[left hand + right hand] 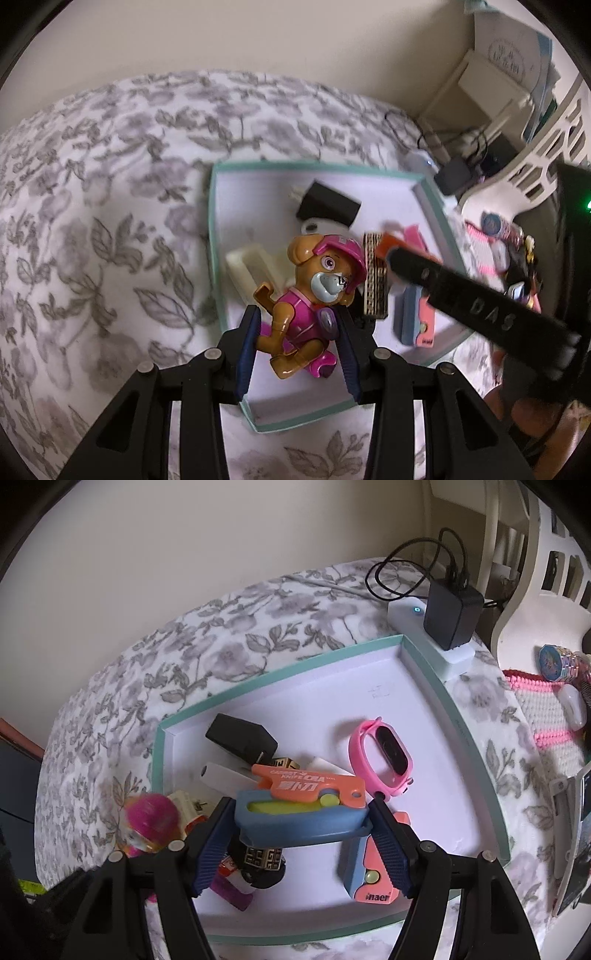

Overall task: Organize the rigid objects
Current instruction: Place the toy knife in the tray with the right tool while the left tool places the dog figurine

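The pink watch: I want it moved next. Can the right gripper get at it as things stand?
Probably not yet: the right gripper is shut on the blue and orange knife toy. The pink watch itself lies uncovered in the tray.

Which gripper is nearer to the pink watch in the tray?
Right. The right gripper, holding the blue-and-orange knife, is just beside the pink watch. The left gripper holds the toy dog, farther away.

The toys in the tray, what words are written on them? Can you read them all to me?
"CARROT KNIFE" on the orange knife toy held across the blue case; the characters under it are too blurred to read.
"inaer", perhaps cut off, on the orange and blue toy in the tray.
"DAS" on the right gripper's black finger.
The faint marks on the tray floor are too small.
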The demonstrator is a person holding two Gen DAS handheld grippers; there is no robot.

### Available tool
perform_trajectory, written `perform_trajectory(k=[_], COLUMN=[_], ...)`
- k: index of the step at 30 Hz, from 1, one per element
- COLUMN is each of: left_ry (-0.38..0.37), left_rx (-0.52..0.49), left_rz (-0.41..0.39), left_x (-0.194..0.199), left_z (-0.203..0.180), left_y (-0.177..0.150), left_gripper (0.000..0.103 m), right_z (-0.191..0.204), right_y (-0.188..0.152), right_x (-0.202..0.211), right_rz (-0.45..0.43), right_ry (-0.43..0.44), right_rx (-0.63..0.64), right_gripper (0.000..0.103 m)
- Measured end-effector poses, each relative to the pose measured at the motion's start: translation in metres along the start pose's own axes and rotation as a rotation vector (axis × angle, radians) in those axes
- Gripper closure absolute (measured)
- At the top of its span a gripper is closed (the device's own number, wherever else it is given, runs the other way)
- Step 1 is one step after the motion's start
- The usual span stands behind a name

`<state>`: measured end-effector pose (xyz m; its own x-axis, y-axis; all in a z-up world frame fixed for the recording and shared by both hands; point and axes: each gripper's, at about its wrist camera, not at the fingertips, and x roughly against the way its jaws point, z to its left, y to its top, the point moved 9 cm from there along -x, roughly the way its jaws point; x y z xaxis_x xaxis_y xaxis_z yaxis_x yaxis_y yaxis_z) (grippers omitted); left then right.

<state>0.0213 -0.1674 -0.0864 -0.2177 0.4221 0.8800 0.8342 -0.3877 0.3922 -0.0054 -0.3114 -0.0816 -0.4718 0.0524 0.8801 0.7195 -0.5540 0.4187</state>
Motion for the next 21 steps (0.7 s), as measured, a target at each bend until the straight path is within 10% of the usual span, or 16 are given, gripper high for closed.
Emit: perform_trajectory(k=[21], left_ry=[0.032], left_rx=[0.008], left_rz=[0.146], left_x=[-0.049], left_z=[0.005], left_y=[-0.026], left_gripper=[0.061], right_z=[-0.012], right_y=[-0.012], right_x=[-0.029], right_rz=[0.093], right_ry=[-0.037], right_rx=[0.009], right_gripper=[0.028])
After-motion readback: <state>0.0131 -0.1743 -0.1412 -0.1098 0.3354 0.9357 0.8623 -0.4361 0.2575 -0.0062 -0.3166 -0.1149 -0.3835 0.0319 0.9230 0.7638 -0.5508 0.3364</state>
